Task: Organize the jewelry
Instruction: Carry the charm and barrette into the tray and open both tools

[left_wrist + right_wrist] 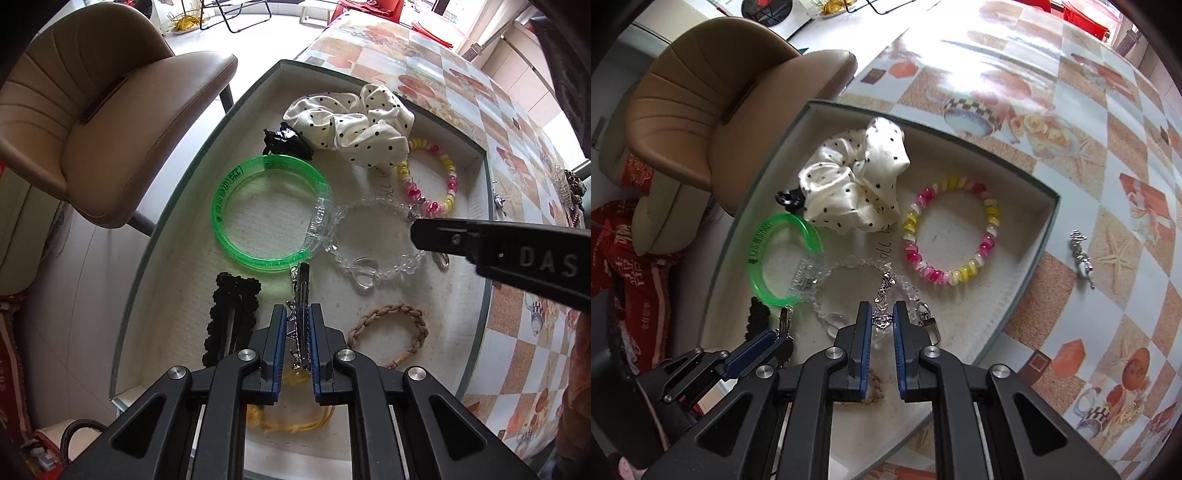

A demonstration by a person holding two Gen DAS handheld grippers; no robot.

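The shallow tray (476, 155) with the pale lining sits on the patterned tablecloth (1108, 155), and everything else is placed from it. Over its near end, the left gripper (299, 332) has its blue pads pressed onto a silver hair clip (301, 291), whose tip reaches toward the green bangle (236, 192) in the tray's middle. Left of that clip a black hair clip (231, 314) lies flat; to its right is a braided tan bracelet (391, 328).

The right gripper (882, 321), also over the tray's near half, is pinched narrow around a silver charm chain (884, 295), which trails over a clear bead bracelet (369, 258). Further in lies a pink and yellow bead bracelet (951, 240), and at the tray's far end a polka-dot scrunchie (857, 184) with a small black claw clip (284, 144) touching it. Outside the tray's right wall, a small silver charm (1082, 258) rests on the cloth.
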